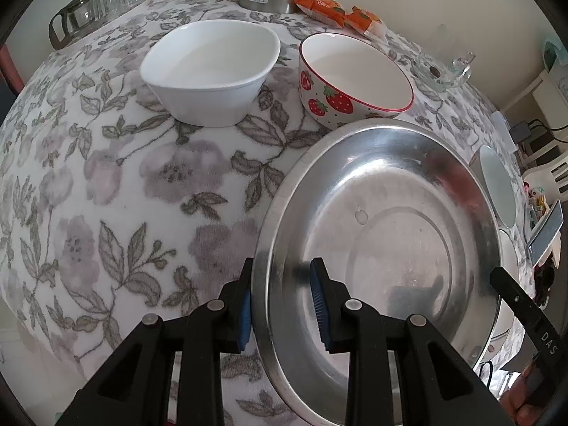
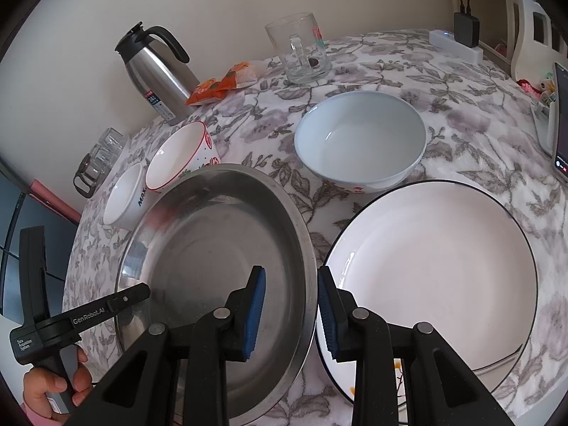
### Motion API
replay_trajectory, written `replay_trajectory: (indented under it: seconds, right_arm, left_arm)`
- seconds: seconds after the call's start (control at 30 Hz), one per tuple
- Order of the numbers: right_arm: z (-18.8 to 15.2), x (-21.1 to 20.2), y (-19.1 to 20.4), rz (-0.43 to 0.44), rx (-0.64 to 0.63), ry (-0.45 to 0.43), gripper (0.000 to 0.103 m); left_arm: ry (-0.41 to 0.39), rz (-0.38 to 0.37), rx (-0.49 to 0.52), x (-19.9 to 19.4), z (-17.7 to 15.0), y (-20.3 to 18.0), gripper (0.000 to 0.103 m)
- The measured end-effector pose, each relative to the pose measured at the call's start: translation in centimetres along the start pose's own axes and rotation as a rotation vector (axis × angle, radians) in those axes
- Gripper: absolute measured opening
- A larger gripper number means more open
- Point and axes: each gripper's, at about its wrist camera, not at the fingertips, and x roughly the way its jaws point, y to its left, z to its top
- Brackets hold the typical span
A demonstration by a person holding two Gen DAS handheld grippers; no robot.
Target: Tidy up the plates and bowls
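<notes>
Both tongs straddle the rim of the steel plate [image 1: 383,248], one on each side. Seen from its own camera, the left gripper [image 1: 282,305] has its jaws partly apart with the plate's near-left rim running up between the blue pads [image 1: 317,294]; the outer pad lies just beside the rim's underside, the inner one sits over the plate's sloping wall, and a gap shows at that inner pad, so I cannot tell whether they press the metal. The right gripper [image 2: 291,314] likewise stands partly apart, its left pad inside the steel plate and its right pad outside, over the edge of the white plate with the dark rim [image 2: 436,273]; again, contact with the steel rim is not clear. In the right view the steel plate sits on the floral tablecloth [image 1: 135,184] just beside the white plate. Behind them stand a pale blue bowl [image 2: 358,142], a strawberry bowl [image 1: 351,78] and a squarish white bowl [image 1: 213,71]. A steel thermos [image 2: 156,71] and a glass mug [image 2: 301,49] stand further back.
</notes>
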Motion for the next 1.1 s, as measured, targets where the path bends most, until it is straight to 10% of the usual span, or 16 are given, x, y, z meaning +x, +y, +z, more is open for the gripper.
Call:
replay_trajectory:
  seconds: [0.67,1.1]
  right_arm:
    - [0.4,-2.5,0.3,-0.022,-0.015,-0.116,0.039]
    - [0.3,-2.2,2.0,-0.052,-0.104,-0.123,0.082]
  left_arm:
    - [-0.194,0.009,-0.025,-4.7,-0.2,1.2,0.055]
    - [-0.199,0.047,0.003,-4.4,-0.1,0.5,0.085]
